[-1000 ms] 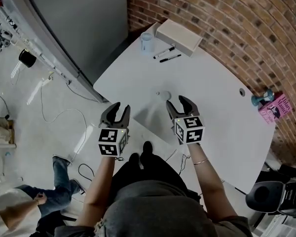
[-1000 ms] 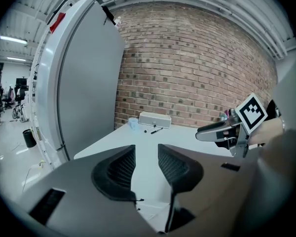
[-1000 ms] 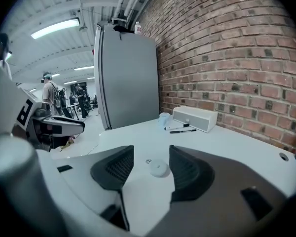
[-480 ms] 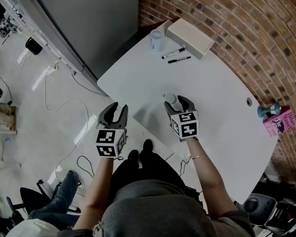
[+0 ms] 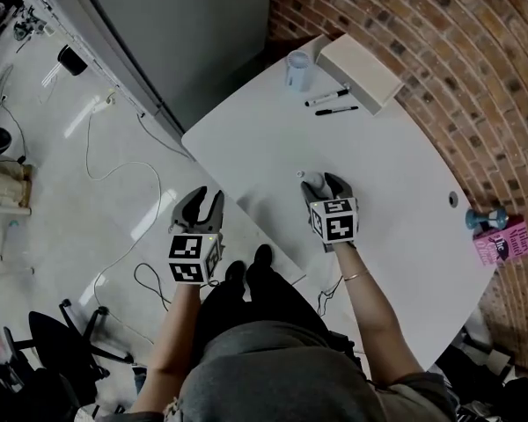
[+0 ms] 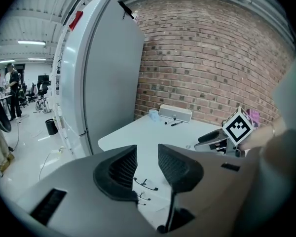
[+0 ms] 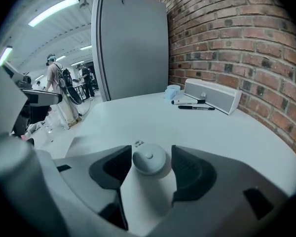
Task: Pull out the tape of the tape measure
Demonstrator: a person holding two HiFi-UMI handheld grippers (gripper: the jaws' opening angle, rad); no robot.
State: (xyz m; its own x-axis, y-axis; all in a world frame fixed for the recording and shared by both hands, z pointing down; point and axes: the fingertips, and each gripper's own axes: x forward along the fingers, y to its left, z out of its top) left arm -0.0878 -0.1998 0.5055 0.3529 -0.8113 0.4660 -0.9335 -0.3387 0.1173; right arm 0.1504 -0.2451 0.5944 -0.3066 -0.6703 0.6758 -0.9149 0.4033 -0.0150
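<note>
A small round grey-white tape measure (image 5: pixel 313 180) (image 7: pixel 149 162) lies flat on the white table (image 5: pixel 396 165), with a small tab at its far side. My right gripper (image 5: pixel 324 184) (image 7: pixel 150 158) is low over the table and open. Its jaws have just been opening, and the tape measure sits between them with a gap at the right pad. My left gripper (image 5: pixel 206 202) (image 6: pixel 147 154) is open and empty, held off the table's near-left edge over the floor. The right gripper's marker cube (image 6: pixel 238 126) shows in the left gripper view.
At the table's far end stand a white box (image 5: pixel 359 70), a pale cup (image 5: pixel 299 69) and two pens (image 5: pixel 332 104). A teal dumbbell (image 5: pixel 486 221) and a pink box (image 5: pixel 502 243) sit by the brick wall. A grey cabinet (image 5: pixel 185 33) stands to the left, cables lie on the floor.
My right gripper has come down and forward until its jaws straddle the tape measure. The left gripper has sunk a little beside the table edge.
</note>
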